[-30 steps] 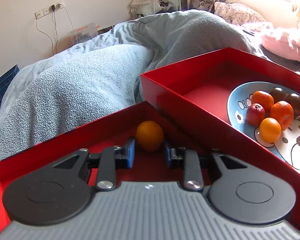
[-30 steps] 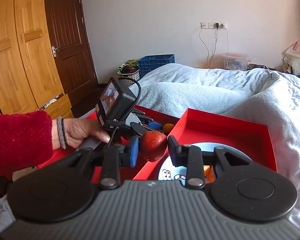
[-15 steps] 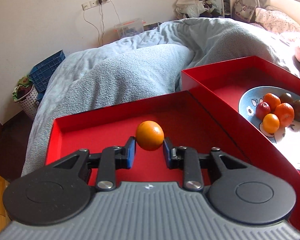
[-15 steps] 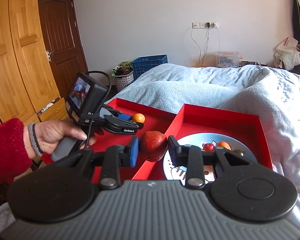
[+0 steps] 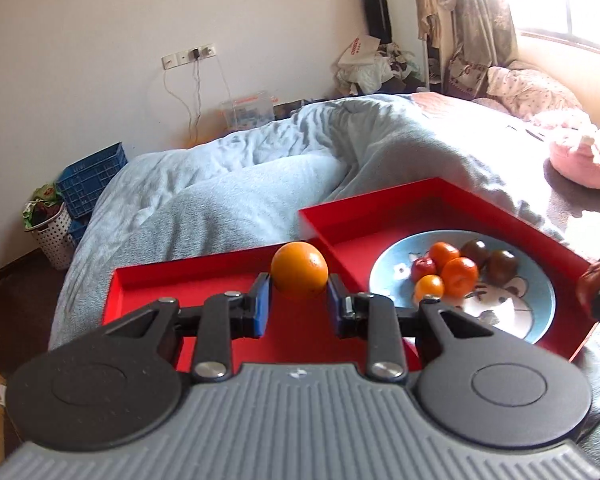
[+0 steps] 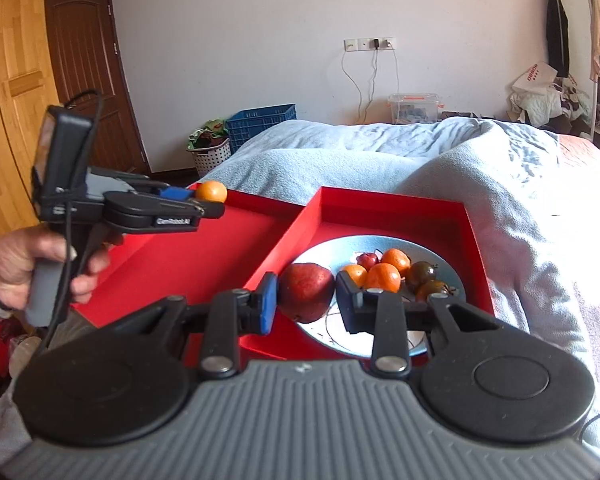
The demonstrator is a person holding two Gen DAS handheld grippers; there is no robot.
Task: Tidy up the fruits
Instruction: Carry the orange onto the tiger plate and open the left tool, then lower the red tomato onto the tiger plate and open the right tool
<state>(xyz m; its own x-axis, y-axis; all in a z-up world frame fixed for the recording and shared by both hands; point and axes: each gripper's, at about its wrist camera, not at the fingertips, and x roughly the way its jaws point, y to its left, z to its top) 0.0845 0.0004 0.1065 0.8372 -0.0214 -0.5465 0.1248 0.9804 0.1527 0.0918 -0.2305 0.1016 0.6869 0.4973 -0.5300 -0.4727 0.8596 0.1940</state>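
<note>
My left gripper (image 5: 299, 307) is shut on an orange (image 5: 299, 268) and holds it above the left red tray (image 5: 204, 280); the orange also shows in the right wrist view (image 6: 211, 191). My right gripper (image 6: 306, 303) is shut on a red apple (image 6: 306, 291) and holds it over the near left edge of the blue plate (image 6: 380, 344). The plate (image 5: 536, 312) lies in the right red tray (image 5: 404, 200) and holds several small fruits (image 5: 458, 270). The apple shows at the right edge of the left wrist view (image 5: 598, 282).
Both red trays rest on a bed with a grey-blue blanket (image 5: 240, 196). A pink pillow (image 5: 584, 156) lies at the far right. A blue crate (image 6: 260, 120) and a laundry basket (image 6: 212, 152) stand on the floor by the wall.
My left gripper has lifted the orange higher above the left tray. My right gripper has carried the apple to the right, over the plate's edge.
</note>
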